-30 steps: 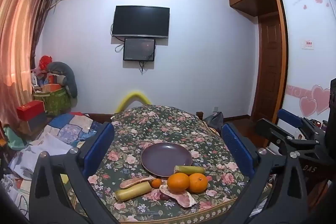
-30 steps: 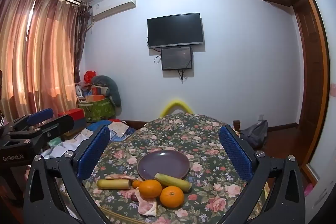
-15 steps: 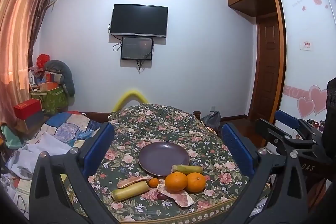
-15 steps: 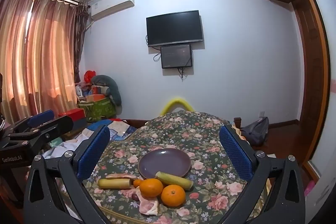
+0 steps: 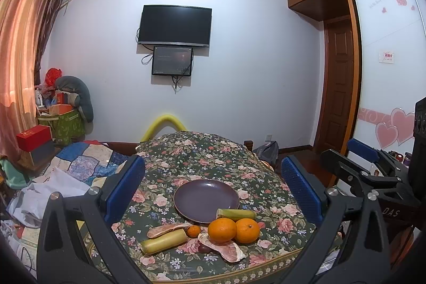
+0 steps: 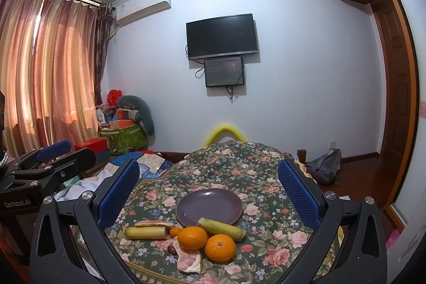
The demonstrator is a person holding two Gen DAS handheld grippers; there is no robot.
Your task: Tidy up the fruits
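The left gripper [image 5: 211, 188] and the right gripper [image 6: 207, 188] are both held above the near edge of the tabletop [image 5: 213, 159], their jaws spread wide, with nothing held or touched between the blue pads [image 5: 125, 188].

On the floral cloth covering the tabletop, a round, dark purple plate [image 5: 206, 199] is seen near the middle, bare. The fruits are gathered between it and the near edge. Two pale yellow-green cane pieces are laid flat: one [image 5: 164, 241] is set towards the near left corner, its long axis running left to right and slightly tilted; the other [image 6: 221, 228] is rested against the plate's near rim, its cut end pointed at the plate. Two large oranges [image 6: 192, 237] are seen touching each other, side by side. Two pinkish pomelo segments are laid nearby, one [image 6: 189, 261] closest to the near edge, one [image 5: 166, 228] behind the left cane. A small tangerine [image 5: 193, 230] is tucked among them.
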